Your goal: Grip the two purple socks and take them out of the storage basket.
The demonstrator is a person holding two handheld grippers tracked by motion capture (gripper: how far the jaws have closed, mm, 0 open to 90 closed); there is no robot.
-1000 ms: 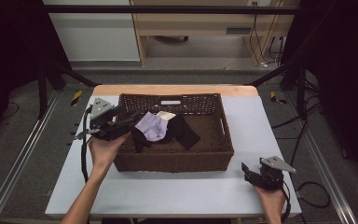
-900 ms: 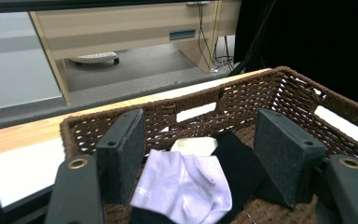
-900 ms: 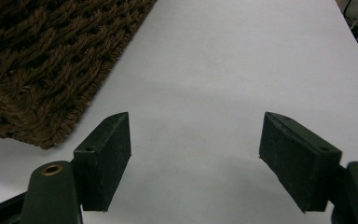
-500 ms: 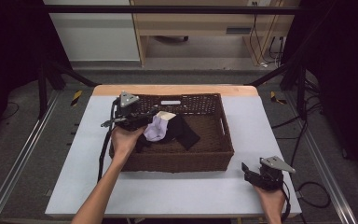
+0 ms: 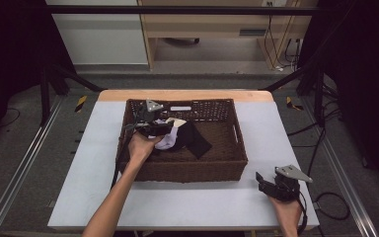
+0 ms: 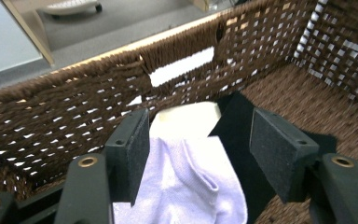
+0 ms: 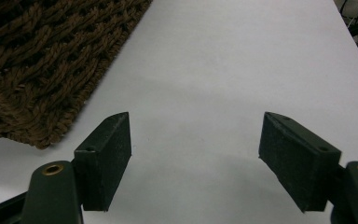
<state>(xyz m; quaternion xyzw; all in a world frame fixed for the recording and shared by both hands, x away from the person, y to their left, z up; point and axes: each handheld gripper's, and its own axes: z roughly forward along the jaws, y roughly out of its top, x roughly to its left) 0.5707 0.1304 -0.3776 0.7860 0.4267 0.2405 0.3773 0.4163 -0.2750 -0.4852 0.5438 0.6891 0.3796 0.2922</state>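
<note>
Now your counter (image 5: 79,163) carries the brown wicker basket (image 5: 192,170), with a black cloth (image 5: 195,138) and a lavender sock (image 6: 186,186) lying inside. Your left tool (image 6: 198,156) straddles the sock, jaws apart, just narrowing; your right tool (image 7: 196,158) rests wide open on the counter.

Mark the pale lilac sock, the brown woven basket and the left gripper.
pale lilac sock (image 6: 186,186), left gripper view, middle of the fabric.
brown woven basket (image 5: 192,171), high view, near outer wall.
left gripper (image 6: 198,156), left gripper view, midway between its fingertips.
</note>
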